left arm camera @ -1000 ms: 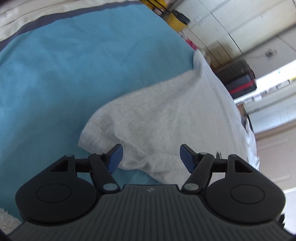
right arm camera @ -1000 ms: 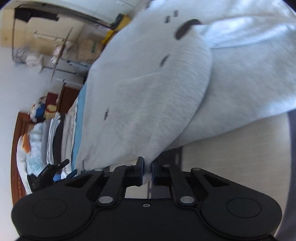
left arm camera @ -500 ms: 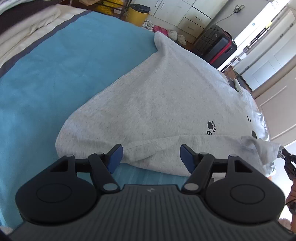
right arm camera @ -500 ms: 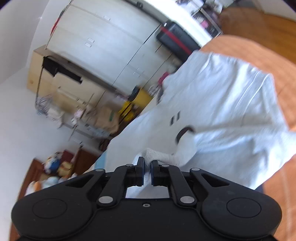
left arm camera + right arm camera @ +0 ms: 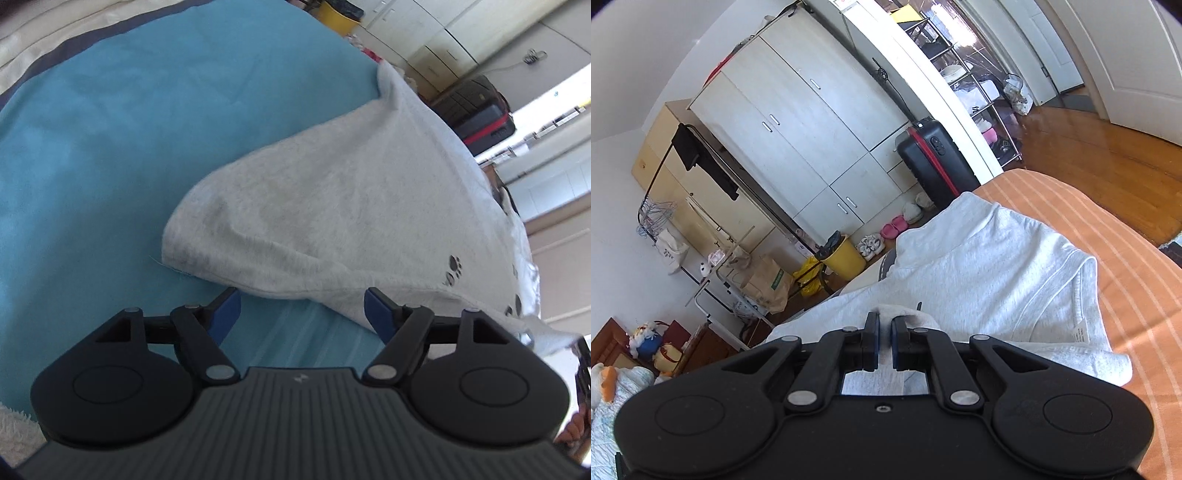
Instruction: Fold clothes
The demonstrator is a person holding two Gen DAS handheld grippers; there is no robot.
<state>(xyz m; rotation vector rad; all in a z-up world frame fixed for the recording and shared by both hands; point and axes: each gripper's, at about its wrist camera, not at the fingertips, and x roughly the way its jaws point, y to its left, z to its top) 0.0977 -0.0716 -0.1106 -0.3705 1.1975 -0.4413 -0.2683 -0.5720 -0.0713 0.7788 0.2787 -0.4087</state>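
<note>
Two grippers shared the soft, limp pale-grey fleece sweatshirt (image 5: pixel 351 206) sprawled on the turquoise bed cover (image 5: pixel 92 155): right gripper (image 5: pixel 884 345) pinched a fold, left gripper (image 5: pixel 301 310) was opening, empty, beside the graspable hem.

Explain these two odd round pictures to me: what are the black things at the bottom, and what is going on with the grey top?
No robot here: a person holds a hand tool with two jaws in each hand, and each tool carries a wide-angle camera looking along them. The left tool's picture shows the left gripper above a blue sheet, at the edge of a grey sweatshirt; its jaws are opening, with nothing pinched between them. The right tool's picture shows the right gripper shut on a fold of that sweatshirt, which lies over an orange striped cover. A black suitcase stands beyond.
</note>
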